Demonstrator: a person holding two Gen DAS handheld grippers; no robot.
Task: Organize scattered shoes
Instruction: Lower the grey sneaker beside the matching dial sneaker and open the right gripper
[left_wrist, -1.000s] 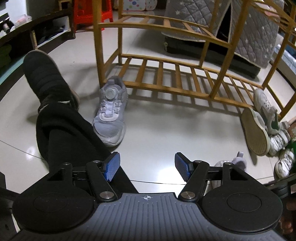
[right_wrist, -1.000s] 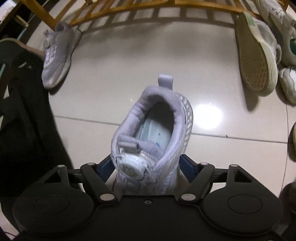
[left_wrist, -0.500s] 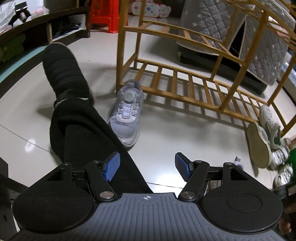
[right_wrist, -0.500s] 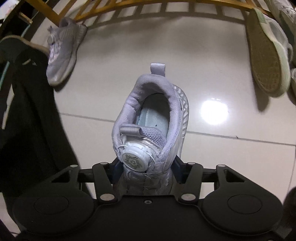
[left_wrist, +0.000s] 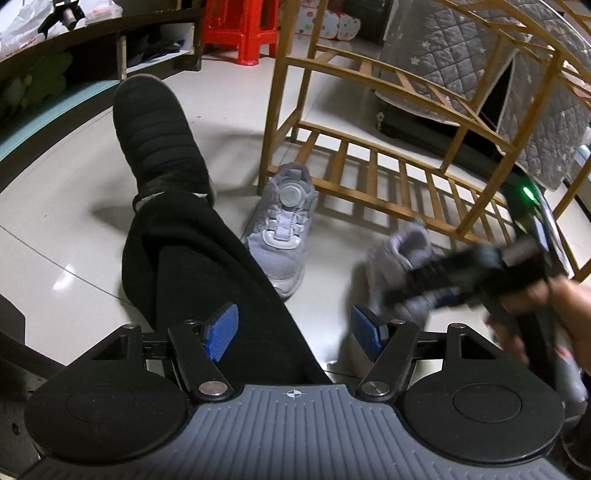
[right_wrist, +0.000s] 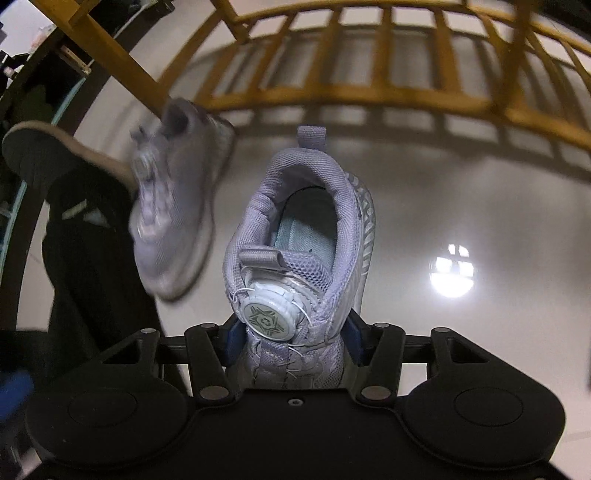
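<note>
My right gripper (right_wrist: 291, 343) is shut on a lavender sneaker (right_wrist: 306, 240) with a dial lace, held above the floor with its heel pointing away. It shows blurred in the left wrist view (left_wrist: 399, 258), with the right gripper (left_wrist: 439, 291) around it. Its matching sneaker (left_wrist: 284, 225) lies on the floor by the corner post of the wooden shoe rack (left_wrist: 388, 162), and appears blurred in the right wrist view (right_wrist: 173, 206). My left gripper (left_wrist: 293, 330) is open and empty above a black-trousered leg.
A person's leg in black trousers and a black slipper (left_wrist: 155, 140) stretches across the floor at left. A dark low shelf (left_wrist: 74, 103) runs along the far left. A red stool (left_wrist: 243, 29) and a grey quilted tent (left_wrist: 498, 74) stand behind the rack (right_wrist: 369, 92).
My right gripper closed on the lavender sneaker, lifted it and carried it towards the rack and the matching shoe. The left gripper drew back and turned left; the white shoes left view.
</note>
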